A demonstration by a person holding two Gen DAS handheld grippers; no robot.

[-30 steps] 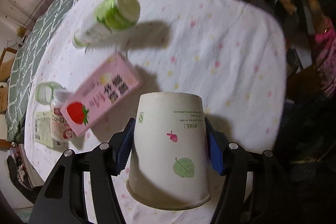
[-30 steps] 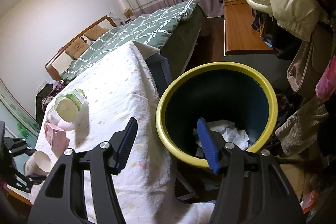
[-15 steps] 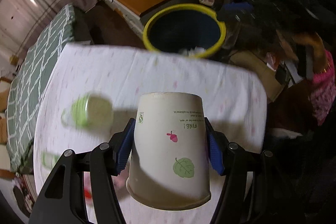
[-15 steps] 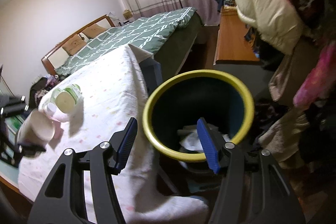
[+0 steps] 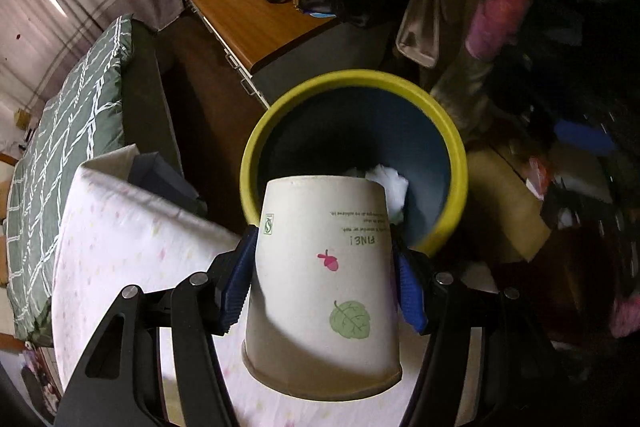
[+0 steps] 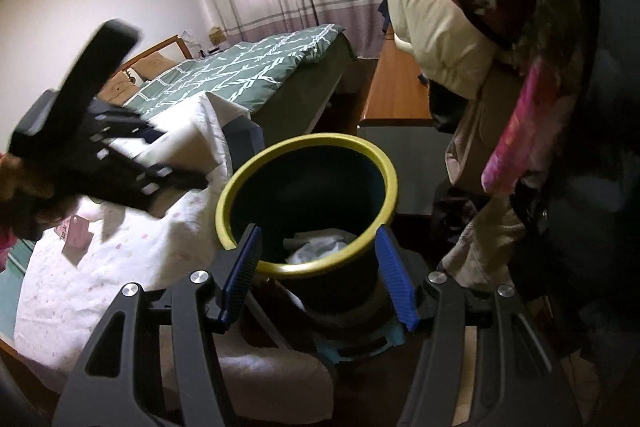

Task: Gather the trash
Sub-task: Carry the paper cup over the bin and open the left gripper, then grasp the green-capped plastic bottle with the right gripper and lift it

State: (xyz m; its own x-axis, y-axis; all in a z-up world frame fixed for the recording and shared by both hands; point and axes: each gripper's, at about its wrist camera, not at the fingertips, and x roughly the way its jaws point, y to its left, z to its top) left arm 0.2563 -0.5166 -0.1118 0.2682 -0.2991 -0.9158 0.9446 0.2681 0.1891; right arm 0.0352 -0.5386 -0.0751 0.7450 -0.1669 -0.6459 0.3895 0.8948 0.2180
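Now, step: carrying trash to the bin (image 5: pixel 452 147).
Left hand-held gripper (image 5: pixel 324 287): clenched on paper cup (image 5: pixel 324 275), above the bench (image 5: pixel 132 247) edge.
Right hand-held gripper (image 6: pixel 318 275): released, empty.
Next: clear the rim, then release.

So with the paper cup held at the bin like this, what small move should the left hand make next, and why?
Probably carry the white paper cup a little farther over the yellow-rimmed blue bin, then open. The left gripper grips it upside down, and only its base overlaps the near rim; the cup's wide mouth hangs over the tablecloth.
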